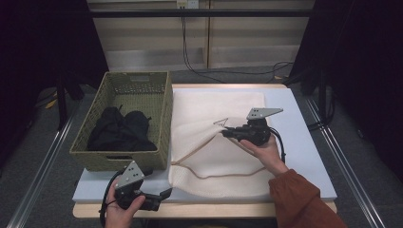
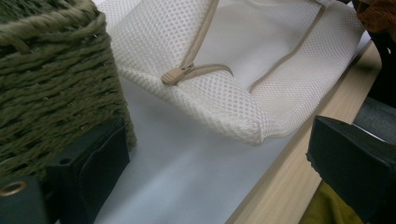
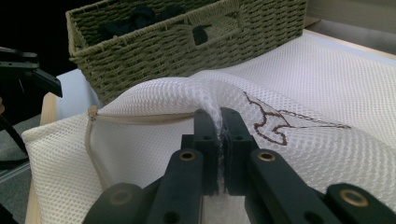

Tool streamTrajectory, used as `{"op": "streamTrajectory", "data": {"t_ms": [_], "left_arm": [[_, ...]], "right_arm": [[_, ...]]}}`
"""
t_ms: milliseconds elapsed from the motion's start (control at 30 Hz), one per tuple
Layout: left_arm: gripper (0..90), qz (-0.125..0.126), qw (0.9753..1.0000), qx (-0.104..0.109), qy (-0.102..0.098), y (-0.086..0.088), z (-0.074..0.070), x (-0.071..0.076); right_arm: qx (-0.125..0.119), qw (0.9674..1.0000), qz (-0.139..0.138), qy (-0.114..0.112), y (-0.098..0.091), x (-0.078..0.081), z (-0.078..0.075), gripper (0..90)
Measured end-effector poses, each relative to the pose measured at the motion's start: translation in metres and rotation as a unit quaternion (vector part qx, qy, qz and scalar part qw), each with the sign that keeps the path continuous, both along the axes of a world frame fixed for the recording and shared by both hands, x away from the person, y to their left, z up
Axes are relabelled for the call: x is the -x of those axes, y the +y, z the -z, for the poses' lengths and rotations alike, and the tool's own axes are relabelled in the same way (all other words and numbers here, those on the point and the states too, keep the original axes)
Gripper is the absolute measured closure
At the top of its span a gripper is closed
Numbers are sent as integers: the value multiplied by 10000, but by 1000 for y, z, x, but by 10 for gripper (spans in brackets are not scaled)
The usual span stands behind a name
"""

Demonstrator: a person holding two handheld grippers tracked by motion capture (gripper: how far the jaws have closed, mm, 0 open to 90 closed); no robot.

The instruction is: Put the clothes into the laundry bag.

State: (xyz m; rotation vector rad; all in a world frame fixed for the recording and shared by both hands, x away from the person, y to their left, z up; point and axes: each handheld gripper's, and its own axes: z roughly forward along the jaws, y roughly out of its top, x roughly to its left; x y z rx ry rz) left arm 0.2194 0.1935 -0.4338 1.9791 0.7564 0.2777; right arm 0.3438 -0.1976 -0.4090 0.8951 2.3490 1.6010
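A white mesh bag [image 1: 209, 152] with a tan zipper lies flat on the table pad. My right gripper [image 1: 224, 133] is shut on a pinch of its top layer near a small brown stitched mark, and the mesh is pulled up into a ridge; in the right gripper view the fabric is squeezed between the jaws [image 3: 217, 122]. My left gripper [image 1: 164, 194] rests at the table's near edge, open. Between its wide jaws [image 2: 219, 158] lie only the pad and the bag's near corner [image 2: 243, 126]. The zipper pull [image 2: 177, 74] lies just beyond that corner.
A green wicker basket [image 1: 161, 114] stands at the left beside the bag, holding black clothes [image 1: 121, 130]. The grey pad [image 1: 304, 142] covers the wooden table [image 1: 214, 209]. Cables run on the floor behind the table.
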Motion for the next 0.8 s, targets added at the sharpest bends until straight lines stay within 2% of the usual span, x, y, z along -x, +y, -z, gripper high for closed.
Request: {"op": "streamTrajectory", "data": {"t_ms": [200, 233, 267, 367, 433, 467, 633, 800], "left_arm": [[64, -17, 9998, 171, 47, 3, -5, 2], [66, -47, 9999, 121, 6, 3, -8, 3], [67, -20, 9998, 177, -22, 3, -10, 3], [69, -43, 9998, 166, -74, 6, -16, 3], [68, 4, 9998, 185, -25, 8, -20, 1], [68, 8, 9998, 179, -80, 9, -22, 0], [64, -217, 9994, 188, -184, 20, -33, -6], [57, -151, 9995, 118, -245, 29, -45, -14]], "right_arm": [[90, 9999, -58, -24, 3, 3, 0, 873], [104, 9999, -76, -30, 3, 3, 0, 873], [99, 9999, -93, -20, 4, 4, 1, 873], [94, 9999, -92, -6, 4, 3, 2, 874], [100, 9999, -91, 2, 4, 3, 3, 874], [87, 9999, -81, 10, 4, 3, 3, 874], [87, 9999, -88, 70, 3, 2, 3, 875], [127, 9999, -66, 73, 4, 3, 3, 874]]}}
